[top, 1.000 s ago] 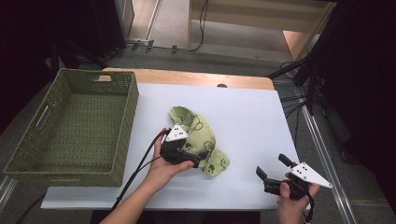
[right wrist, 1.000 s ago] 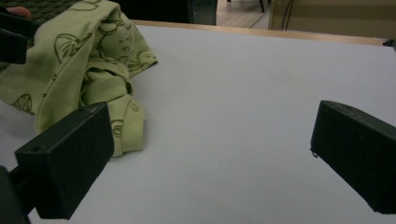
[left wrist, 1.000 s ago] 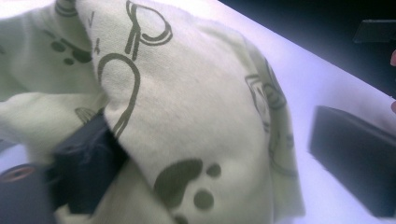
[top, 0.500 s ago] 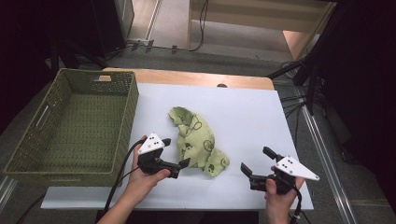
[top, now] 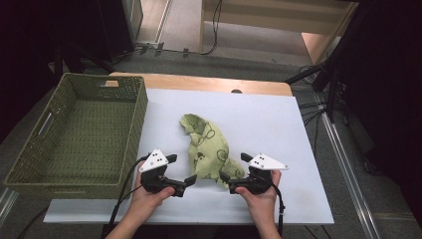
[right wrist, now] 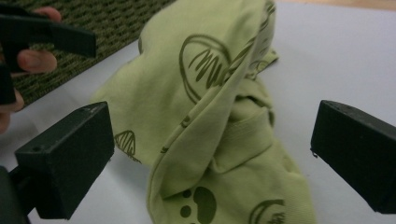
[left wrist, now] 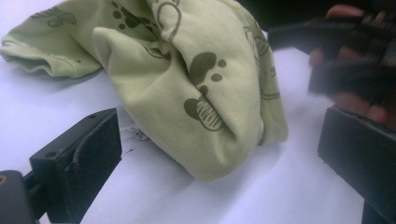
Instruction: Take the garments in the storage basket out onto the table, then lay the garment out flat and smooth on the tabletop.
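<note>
A crumpled light-green garment [top: 206,149] printed with paw marks, no readable writing, lies mid-surface [top: 278,124] right of the woven basket [top: 74,134]. Left tongs [top: 181,172] and right tongs [top: 234,172] flank its near end, both spread wide, empty, hands low.

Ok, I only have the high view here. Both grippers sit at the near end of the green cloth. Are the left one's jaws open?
Observer: Yes. In the left gripper view the left gripper stands open, the cloth bunched between its jaws but not pinched.
Operator: And the right one?
Observer: The right gripper is open too, with a raised fold of cloth between its jaws.
Operator: Any print I could aim at?
Observer: Dark paw prints sit on the fold nearest the left gripper.
</note>
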A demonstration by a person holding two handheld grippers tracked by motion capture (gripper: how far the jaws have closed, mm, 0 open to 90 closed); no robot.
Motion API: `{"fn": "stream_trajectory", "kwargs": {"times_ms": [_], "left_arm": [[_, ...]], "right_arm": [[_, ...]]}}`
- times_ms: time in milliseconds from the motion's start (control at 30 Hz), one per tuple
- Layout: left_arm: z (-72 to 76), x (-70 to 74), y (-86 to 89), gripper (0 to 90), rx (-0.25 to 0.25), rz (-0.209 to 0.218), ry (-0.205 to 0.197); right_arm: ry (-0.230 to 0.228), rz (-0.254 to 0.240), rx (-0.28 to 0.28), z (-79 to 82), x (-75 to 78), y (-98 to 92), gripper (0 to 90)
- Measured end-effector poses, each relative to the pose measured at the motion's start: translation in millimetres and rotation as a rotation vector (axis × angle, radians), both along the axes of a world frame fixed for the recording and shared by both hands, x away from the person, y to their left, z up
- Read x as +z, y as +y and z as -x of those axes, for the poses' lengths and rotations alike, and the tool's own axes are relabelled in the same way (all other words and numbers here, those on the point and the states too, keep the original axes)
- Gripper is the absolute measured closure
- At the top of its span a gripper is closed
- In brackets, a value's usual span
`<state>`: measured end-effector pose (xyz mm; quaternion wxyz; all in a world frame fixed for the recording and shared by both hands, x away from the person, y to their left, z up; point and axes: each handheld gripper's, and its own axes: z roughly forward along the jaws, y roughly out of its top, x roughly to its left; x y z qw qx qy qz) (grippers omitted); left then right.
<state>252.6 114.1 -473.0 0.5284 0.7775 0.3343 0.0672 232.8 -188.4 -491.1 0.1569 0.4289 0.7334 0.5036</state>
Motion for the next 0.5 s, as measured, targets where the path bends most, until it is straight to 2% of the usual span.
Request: {"fn": "stream_trajectory", "kwargs": {"times_ms": [100,233,267,300,400,500], "left_arm": [[0.4,-0.3,1.2,0.0,0.005,-0.001,-0.002],[0.0,-0.8,1.4,1.0,0.006,-0.003,-0.002],[-0.8,-1.6,0.8,1.0,0.009,-0.003,-0.001],[-1.3,-2.2,0.7,1.4,0.011,-0.005,-0.002],[-3.2,-3.4,-0.4,7.2,0.017,-0.005,0.003],[-5.4,-4.7,-3.1,21.5,0.045,-0.030,0.015]], "right_arm": [[0.029,0.016,0.010,-4.7,-5.2,9.6,0.0],[0.055,0.069,0.009,-6.8,-11.7,20.7,1.6],[0.057,0.088,-0.008,-6.9,-13.1,23.0,9.2],[0.056,0.113,-0.048,-6.9,-14.9,25.0,11.5],[0.074,0.136,-0.062,-8.5,-20.2,27.3,16.6],[0.073,0.150,-0.067,-7.3,-21.8,26.3,33.6]]}}
